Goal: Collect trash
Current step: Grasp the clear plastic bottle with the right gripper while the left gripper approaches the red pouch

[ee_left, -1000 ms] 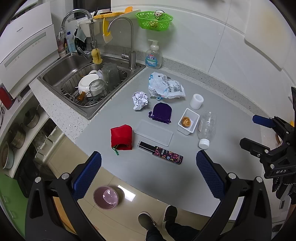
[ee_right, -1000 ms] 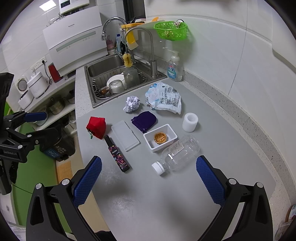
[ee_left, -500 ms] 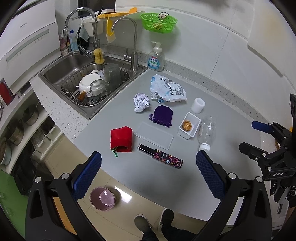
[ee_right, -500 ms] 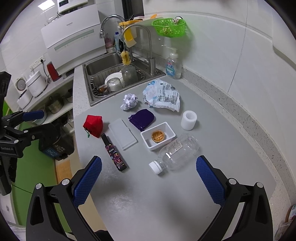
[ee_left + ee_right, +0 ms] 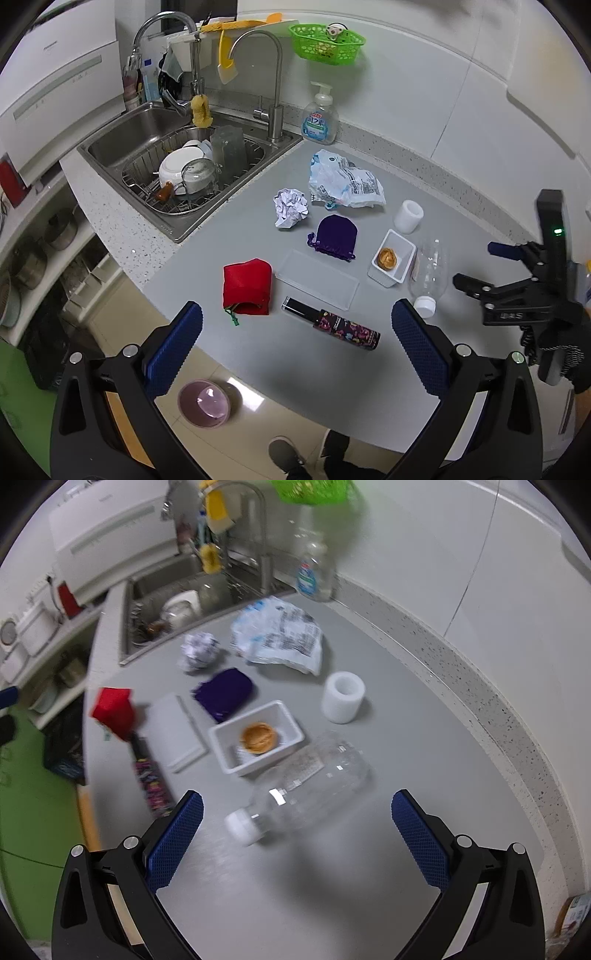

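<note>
Right claw (image 5: pixel 297 827) wide open, nothing between the blue pads, hanging low over the clear plastic bottle (image 5: pixel 306 790), which lies on its side at centre frame of the right wrist view, white cap toward lower left. Left claw (image 5: pixel 295 345) also open and empty, higher up, at the near edge of the grey surface (image 5: pixel 321 373).

Trash candidates: bottle, crumpled paper ball (image 5: pixel 290 207) and crinkled plastic bag (image 5: pixel 343 181), both upper centre of the left view. None picked up yet; no bin clearly visible to me, so the drop-off spot is unknown.

Risks, as I judge them:
- Right wrist view is motion-blurred, so the claw seems to be moving fast. A round, light bottle could roll or skid away if one pad hits it first.
- Bottle sits right beside the white tray (image 5: pixel 258 734) holding an orange-brown item; I cannot tell whether they touch. A sloppy closure could clip the tray rim and shove or tip it.
- Thin bottle wall will likely buckle and squirt out if pinched near the cap end.
- Red pouch (image 5: pixel 246 286), purple pouch (image 5: pixel 336 236), patterned tube (image 5: pixel 332 324), clear lid (image 5: pixel 317 278) and white cup (image 5: pixel 408 216) look like keepers; grabbing one by mistake is possible.
- Patterned tube lies near the surface edge and could get knocked to the floor.
</note>
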Demonstrator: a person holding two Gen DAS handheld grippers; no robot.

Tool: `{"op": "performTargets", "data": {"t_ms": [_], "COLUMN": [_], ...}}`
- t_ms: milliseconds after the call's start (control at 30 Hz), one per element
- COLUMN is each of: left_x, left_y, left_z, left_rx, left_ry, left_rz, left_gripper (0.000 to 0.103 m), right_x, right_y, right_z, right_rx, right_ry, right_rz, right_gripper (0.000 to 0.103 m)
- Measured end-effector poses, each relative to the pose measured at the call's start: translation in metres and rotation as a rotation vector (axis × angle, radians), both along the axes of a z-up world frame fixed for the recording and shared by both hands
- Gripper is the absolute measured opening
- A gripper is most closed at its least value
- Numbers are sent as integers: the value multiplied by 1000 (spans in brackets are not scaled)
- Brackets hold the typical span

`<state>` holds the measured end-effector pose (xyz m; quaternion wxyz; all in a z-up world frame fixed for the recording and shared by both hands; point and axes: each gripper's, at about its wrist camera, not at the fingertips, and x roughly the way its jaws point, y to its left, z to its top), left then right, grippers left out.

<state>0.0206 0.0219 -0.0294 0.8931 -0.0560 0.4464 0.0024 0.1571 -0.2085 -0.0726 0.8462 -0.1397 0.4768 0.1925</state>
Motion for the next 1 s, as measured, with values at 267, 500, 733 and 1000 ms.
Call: {"op": "performTargets", "data": {"t_ms": [267, 500, 733, 1000], "left_x": [14, 16, 20, 23], "left_y": [12, 13, 19, 27], "left_z": [-20, -24, -25, -36], "left_rx": [-24, 13, 16, -33], "left_ry": [63, 47, 55, 75], "left_rz": [42, 63, 95, 113], "left_gripper": [100, 100, 100, 100], "right_x": [32, 49, 56, 57], "right_y": [2, 1, 3, 2], "right_z": [-35, -60, -75, -90], "right_rx": [-10, 45, 62, 77], "right_ry": [126, 274, 343, 377], "right_rz": [-40, -152, -204, -224], "right_gripper": [98, 98, 98, 97]}}
